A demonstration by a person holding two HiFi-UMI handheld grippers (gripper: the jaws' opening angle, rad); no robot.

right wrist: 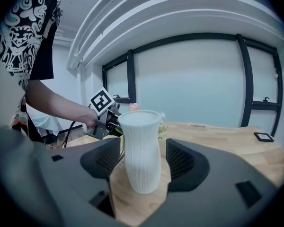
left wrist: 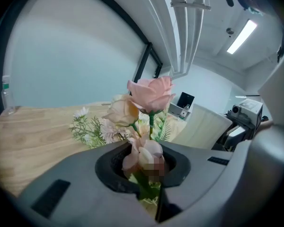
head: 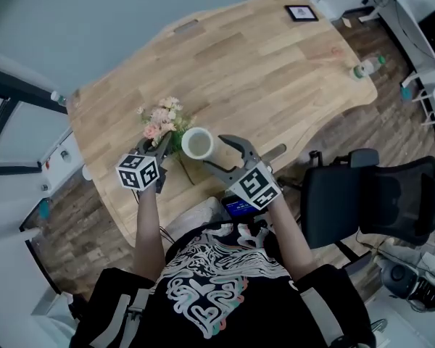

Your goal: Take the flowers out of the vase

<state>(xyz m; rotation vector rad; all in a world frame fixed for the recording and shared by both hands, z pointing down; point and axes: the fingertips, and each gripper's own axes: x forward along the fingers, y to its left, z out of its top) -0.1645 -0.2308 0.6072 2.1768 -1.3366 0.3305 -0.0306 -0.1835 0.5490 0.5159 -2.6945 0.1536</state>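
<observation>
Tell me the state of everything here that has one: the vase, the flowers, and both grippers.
vase: upright on the table, empty.
flowers: out of the vase, held by the stems.
left gripper: shut on the flowers.
right gripper: open, one jaw on either side of the vase, apparently not touching it.

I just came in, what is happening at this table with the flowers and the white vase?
A person works with two hand-held grippers. The left gripper is shut on the stems of a pink bouquet, already out of the white ribbed vase and beside it. The jaws of the right gripper flank the vase on the wooden table; whether they press it is unclear.
</observation>
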